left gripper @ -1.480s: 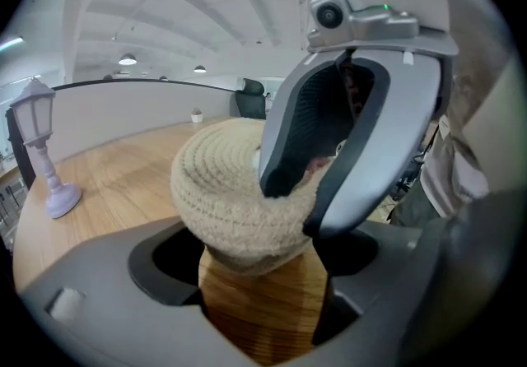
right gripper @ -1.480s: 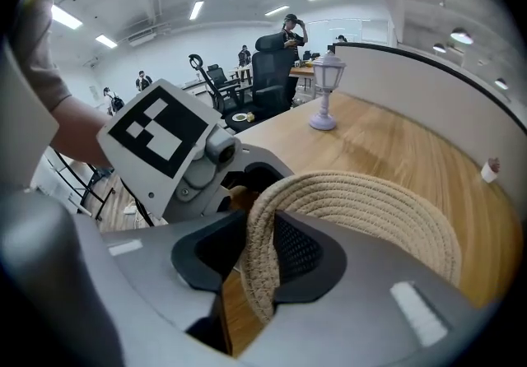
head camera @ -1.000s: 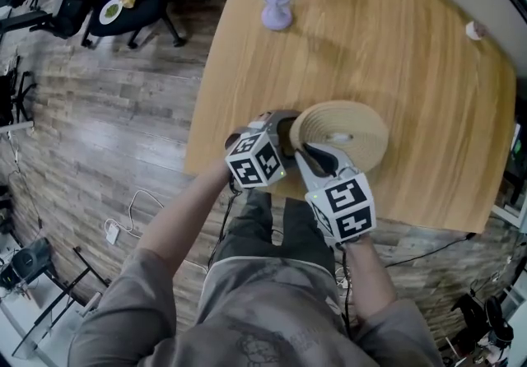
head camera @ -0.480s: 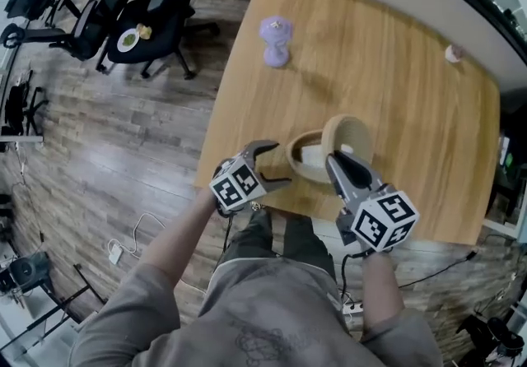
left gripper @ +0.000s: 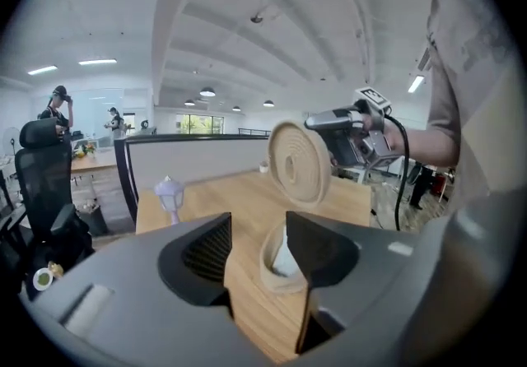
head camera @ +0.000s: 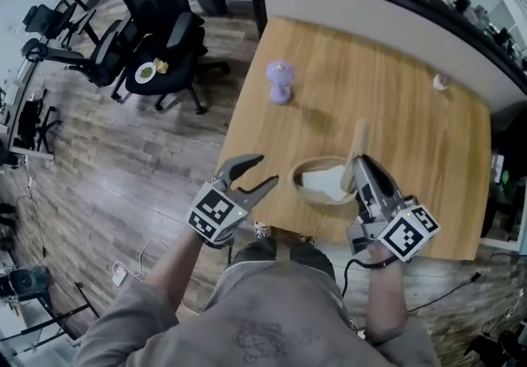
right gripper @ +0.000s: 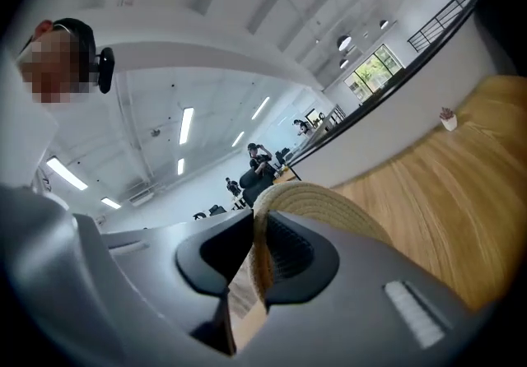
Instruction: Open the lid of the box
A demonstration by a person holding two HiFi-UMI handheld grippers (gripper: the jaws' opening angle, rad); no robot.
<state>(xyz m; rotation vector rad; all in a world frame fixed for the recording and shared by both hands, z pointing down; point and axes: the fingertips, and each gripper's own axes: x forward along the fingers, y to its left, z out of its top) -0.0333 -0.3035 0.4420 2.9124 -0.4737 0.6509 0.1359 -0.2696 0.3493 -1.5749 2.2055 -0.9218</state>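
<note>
**Woven lid up on edge, box open beneath it**

Straw-coloured coil work all round, and that looked like a light piece. The lid [head camera: 360,151] was probably stiff enough to keep its disc shape, with a little give at the edge. A rough weave like that should not slip in a pinch, and it did not look fragile. The rim was the sensible place to take hold, thin enough for the jaws to bite across. That was exactly where the right gripper [head camera: 362,172] had it, with the jaws clenched on the lid's edge [right gripper: 305,205] and the weave pinched flat between the pads.

The lid stood upright, edge-on from the head view, just above the far right side of the box [head camera: 323,200]. The box itself sat on the desk [head camera: 395,94] near the front edge, open, with something white lying inside. Being so light, it could well slide if nudged.

The left gripper [head camera: 268,169] hung off the desk's front left corner, just beside the box but apart from it. Its jaws were closing on nothing — in the left gripper view only bare desk and the box [left gripper: 276,262] beyond showed through the gap. A lilac ornament [head camera: 279,80] stood well apart at the back.
</note>
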